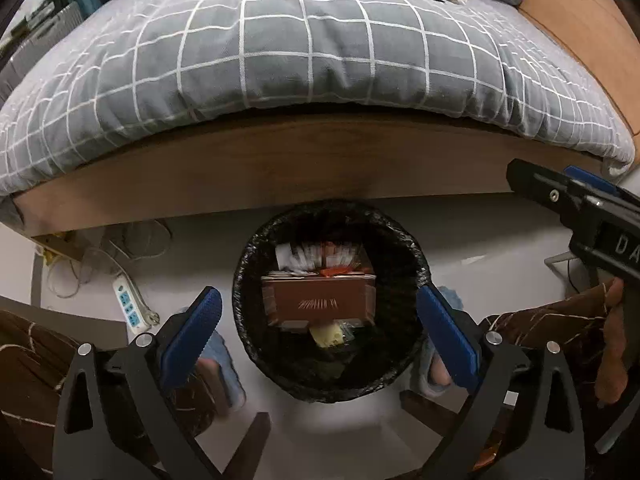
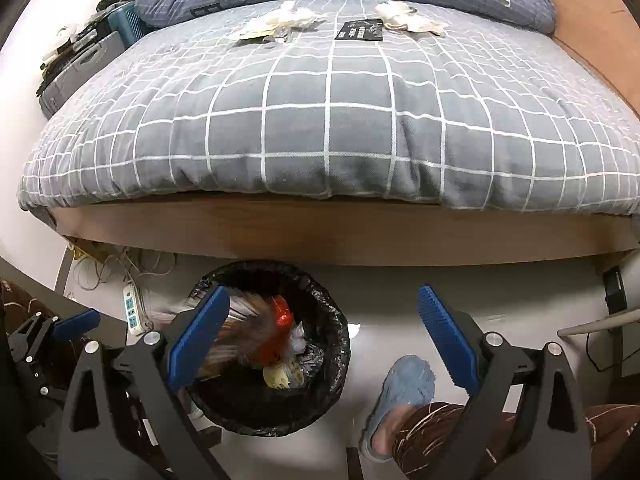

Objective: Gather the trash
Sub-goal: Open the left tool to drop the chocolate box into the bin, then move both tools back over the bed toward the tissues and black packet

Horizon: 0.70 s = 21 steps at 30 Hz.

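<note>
Left wrist view: left gripper [image 1: 318, 334] spread wide, empty, above a black-lined trash bin [image 1: 412, 258] on the floor by the bed frame [image 1: 240, 172]; a brown carton [image 1: 320, 302] lies inside. Right gripper [image 2: 324, 334] likewise spread, empty. Remaining trash: crumpled wrappers [image 2: 280, 24], black packet [image 2: 360, 30], tissues [image 2: 404, 16] on the checked duvet [image 2: 320, 128]. Power strip [image 2: 134, 312] beside the bin.

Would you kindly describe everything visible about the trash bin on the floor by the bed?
The trash bin is round and open-topped, lined with a crinkled, glossy black plastic bag folded over its rim. It stands upright on the pale floor just in front of the wooden bed frame, whether touching it I cannot tell. Inside lie a brown carton, white and red wrappers and a yellowish scrap. The right wrist view shows a blurred red and white item at its mouth.
</note>
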Available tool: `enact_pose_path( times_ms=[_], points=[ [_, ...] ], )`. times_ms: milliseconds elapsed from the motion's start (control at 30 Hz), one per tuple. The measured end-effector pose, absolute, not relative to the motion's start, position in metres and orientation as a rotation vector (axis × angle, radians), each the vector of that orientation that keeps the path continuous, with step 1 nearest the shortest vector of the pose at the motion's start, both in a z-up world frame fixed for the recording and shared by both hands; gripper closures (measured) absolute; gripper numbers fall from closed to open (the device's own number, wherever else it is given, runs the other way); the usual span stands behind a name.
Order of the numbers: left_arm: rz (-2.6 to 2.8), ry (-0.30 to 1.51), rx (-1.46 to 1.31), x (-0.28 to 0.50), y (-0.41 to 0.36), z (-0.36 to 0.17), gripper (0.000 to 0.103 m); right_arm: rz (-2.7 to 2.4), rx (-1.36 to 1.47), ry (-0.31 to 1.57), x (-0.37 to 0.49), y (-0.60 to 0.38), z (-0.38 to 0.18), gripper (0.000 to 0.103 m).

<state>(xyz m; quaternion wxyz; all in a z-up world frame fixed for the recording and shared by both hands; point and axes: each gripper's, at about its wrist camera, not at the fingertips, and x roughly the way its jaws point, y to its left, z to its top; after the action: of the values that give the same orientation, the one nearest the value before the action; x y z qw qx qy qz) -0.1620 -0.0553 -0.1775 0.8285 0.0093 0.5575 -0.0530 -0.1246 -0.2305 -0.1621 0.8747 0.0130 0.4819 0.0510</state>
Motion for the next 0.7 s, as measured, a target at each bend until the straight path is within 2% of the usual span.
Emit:
enact_pose_path(
  times_ms=[300,467,700],
  points=[
    [-0.100,1.105,-0.002,-0.144,-0.044,-0.144,0.006,0.097,-0.017,0.929,-0.123,-0.223,-0.138,0.011],
    [-0.095,1.039,-0.003,-0.136,-0.039,-0.119,0.006,0.084,-0.003,0.866,-0.120,-0.227,-0.117,0.008],
    [-0.077,0.994,-0.022,-0.119,-0.036,-0.106,0.006,0.057,-0.010,0.802,-0.112,-0.229,-0.100,0.008]
  ],
)
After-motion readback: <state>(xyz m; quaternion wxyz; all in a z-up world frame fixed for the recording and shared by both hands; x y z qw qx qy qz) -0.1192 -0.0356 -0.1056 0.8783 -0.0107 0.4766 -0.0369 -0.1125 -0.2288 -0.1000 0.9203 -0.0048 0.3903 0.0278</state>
